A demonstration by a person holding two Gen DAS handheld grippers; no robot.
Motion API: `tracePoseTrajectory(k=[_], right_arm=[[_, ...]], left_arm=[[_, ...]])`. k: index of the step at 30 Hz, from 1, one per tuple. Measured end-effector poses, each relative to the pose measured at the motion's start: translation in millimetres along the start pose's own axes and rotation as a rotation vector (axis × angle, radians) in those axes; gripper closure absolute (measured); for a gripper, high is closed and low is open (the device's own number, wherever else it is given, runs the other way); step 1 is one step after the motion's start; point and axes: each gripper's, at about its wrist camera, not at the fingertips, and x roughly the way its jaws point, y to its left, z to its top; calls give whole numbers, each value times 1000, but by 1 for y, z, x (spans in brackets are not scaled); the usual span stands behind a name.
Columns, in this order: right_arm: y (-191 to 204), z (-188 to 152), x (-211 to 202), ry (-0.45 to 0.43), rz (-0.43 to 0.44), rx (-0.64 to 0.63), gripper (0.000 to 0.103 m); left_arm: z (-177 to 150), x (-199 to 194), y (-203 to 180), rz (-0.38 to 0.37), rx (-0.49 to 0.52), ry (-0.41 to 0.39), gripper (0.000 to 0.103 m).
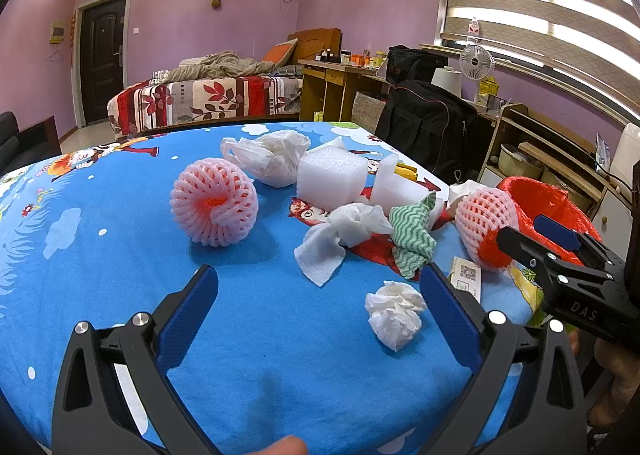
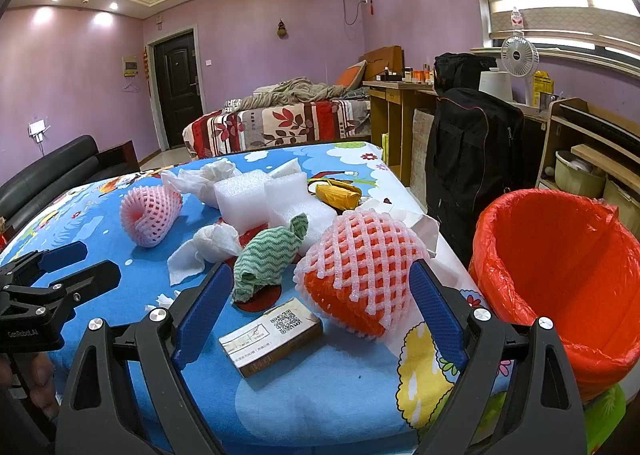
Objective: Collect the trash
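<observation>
Trash lies on a blue cartoon tablecloth (image 1: pixel 100 295): a pink foam net (image 1: pixel 214 202), white foam blocks (image 1: pixel 332 177), a white plastic bag (image 1: pixel 272 159), a tissue (image 1: pixel 340 243), a crumpled tissue ball (image 1: pixel 394 313), a green wavy cloth (image 1: pixel 412 235), a cardboard box (image 2: pixel 272 335), and a foam net over something orange (image 2: pixel 360 271). My left gripper (image 1: pixel 320 315) is open above the cloth, the tissue ball by its right finger. My right gripper (image 2: pixel 320 307) is open around the box and the orange netted item. A bin with a red liner (image 2: pixel 560 279) stands at the table's right edge.
A yellow packet (image 2: pixel 338 193) lies behind the foam blocks. A black bag (image 2: pixel 472 159) hangs on a chair past the table. A bed (image 2: pixel 280 123), wooden desk and shelves (image 2: pixel 592 159) line the far side. A black sofa (image 2: pixel 48 179) is at left.
</observation>
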Motion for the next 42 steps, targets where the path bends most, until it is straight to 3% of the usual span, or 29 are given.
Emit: tracePoseTrajectory(k=[42], right_arm=[[-2, -1, 0, 2, -2, 5, 19]], left_arm=[[0, 0, 0, -2, -3, 4, 5]])
